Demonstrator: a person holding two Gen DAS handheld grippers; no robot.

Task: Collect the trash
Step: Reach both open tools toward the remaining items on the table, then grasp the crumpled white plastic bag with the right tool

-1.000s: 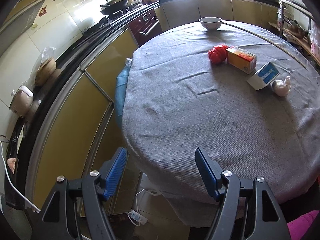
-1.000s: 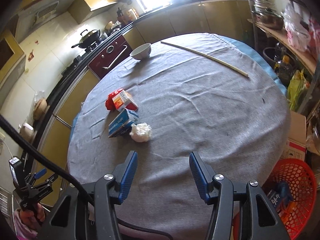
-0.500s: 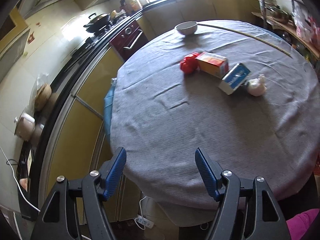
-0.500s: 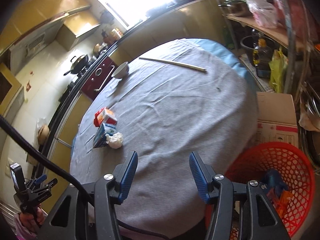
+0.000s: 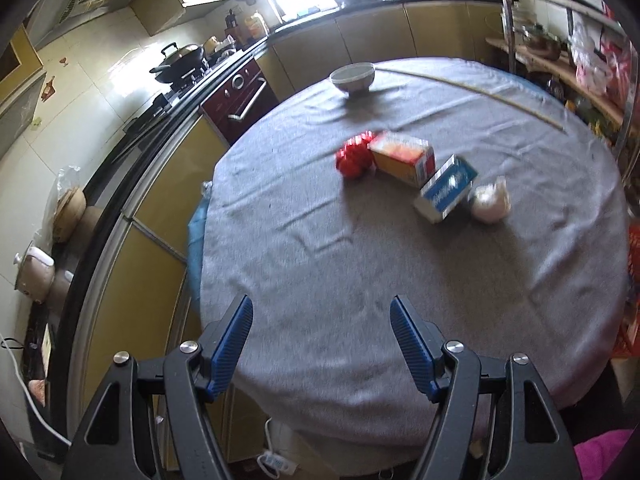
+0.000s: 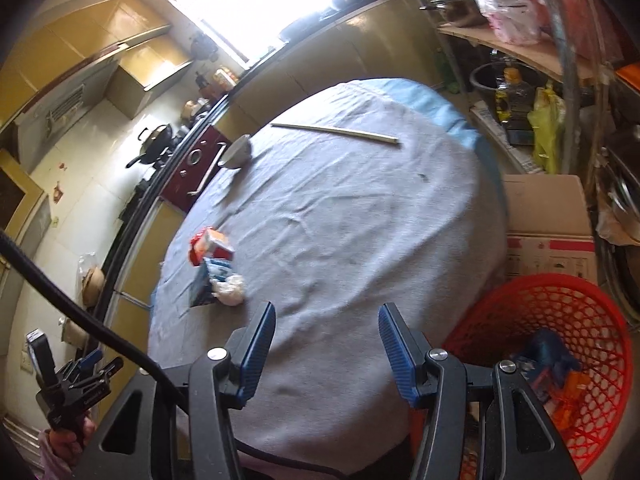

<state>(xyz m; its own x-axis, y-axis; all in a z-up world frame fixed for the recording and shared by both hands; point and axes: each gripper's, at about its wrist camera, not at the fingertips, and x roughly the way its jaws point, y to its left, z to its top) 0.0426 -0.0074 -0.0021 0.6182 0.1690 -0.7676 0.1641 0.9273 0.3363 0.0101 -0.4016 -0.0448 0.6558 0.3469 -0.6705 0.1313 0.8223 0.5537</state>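
Note:
On the round table's grey cloth (image 5: 360, 264) lie a crumpled red wrapper (image 5: 354, 157), an orange box (image 5: 404, 158), a blue-and-white box (image 5: 446, 189) and a white crumpled wad (image 5: 490, 202), all in a row past mid-table. My left gripper (image 5: 322, 314) hangs open over the near edge, nothing between its blue pads. The right wrist view shows the same trash: orange box (image 6: 214, 242), blue box (image 6: 208, 276), white wad (image 6: 230, 290). My right gripper (image 6: 327, 322) is open and empty above the table's near right edge. A red mesh basket (image 6: 560, 312) with some trash inside stands on the floor, right.
A white bowl (image 5: 353, 76) and a long thin stick (image 5: 480, 94) lie at the table's far side. Kitchen counters and a stove with a wok (image 5: 180, 62) run along the left. A cardboard box (image 6: 548, 220) and cluttered shelves (image 6: 520, 48) stand to the right.
Both cameras pulled back from the table and rolled. The trash now sits farther off in both views, and the red basket has come fully into the right wrist view. Jaws unchanged.

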